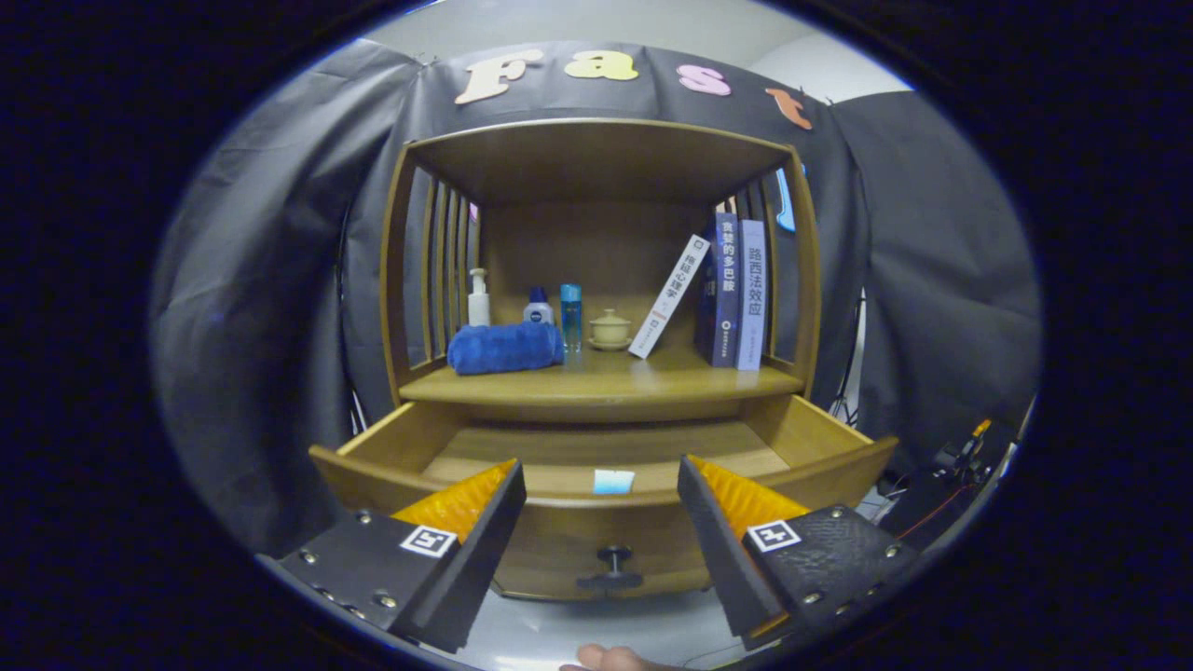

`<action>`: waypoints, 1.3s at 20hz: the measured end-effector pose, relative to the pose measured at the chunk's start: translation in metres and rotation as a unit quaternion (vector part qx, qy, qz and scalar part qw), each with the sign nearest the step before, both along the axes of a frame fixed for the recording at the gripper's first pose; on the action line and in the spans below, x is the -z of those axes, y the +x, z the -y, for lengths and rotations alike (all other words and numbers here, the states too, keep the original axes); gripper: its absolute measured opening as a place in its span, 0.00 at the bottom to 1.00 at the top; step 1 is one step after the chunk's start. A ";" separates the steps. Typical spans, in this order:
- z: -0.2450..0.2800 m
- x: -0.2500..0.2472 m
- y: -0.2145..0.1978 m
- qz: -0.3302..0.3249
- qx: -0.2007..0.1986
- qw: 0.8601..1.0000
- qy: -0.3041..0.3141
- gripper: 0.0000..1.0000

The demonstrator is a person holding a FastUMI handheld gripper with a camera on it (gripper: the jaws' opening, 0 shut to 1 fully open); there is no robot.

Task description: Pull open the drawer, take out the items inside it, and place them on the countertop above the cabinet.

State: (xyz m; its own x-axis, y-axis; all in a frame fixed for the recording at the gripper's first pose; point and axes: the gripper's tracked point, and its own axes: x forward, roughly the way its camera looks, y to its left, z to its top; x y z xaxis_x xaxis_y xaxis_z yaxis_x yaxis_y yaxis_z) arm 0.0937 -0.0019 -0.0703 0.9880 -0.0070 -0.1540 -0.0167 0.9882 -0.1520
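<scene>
The wooden drawer (pixel 391 471) stands pulled out under the cabinet's countertop (pixel 643 377). A small pale blue item (pixel 613 481) lies inside it near the front wall, just beyond the gap between my fingers. The dark knob (pixel 613 559) on the drawer front sits between and below my fingertips. My gripper (pixel 601 489) is open, held just in front of the drawer with nothing between its fingers. A rolled blue towel (pixel 505 347) rests on the countertop at the left.
On the countertop behind the towel stand a white pump bottle (pixel 478 298), a small white-capped bottle (pixel 538 306), a blue bottle (pixel 570 317) and a lidded cup (pixel 610 329). Books (pixel 736 294) lean at the right. Slatted side walls (pixel 438 270) and a wooden top close the shelf in. A fingertip (pixel 606 659) shows below.
</scene>
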 end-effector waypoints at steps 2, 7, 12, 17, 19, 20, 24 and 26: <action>-0.004 0.001 0.023 -0.032 0.004 0.999 -0.001 0.98; -0.007 0.060 0.070 -0.211 0.025 0.977 0.005 0.98; 0.020 0.104 0.097 -0.332 0.059 0.939 -0.071 0.94; 0.041 0.141 0.106 -0.429 0.111 0.894 -0.062 0.68; 0.040 0.147 0.100 -0.462 0.115 0.878 -0.045 0.51; 0.039 0.146 0.104 -0.456 0.115 0.882 -0.038 0.43; 0.036 0.144 0.106 -0.443 0.100 0.891 0.008 0.39; 0.033 0.140 0.104 -0.432 0.091 0.897 0.039 0.39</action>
State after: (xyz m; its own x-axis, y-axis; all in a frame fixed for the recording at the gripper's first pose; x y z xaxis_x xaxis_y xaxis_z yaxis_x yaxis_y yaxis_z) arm 0.1974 -0.0346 -0.2101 0.4839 -0.1120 -0.8679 0.0670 0.9936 -0.0909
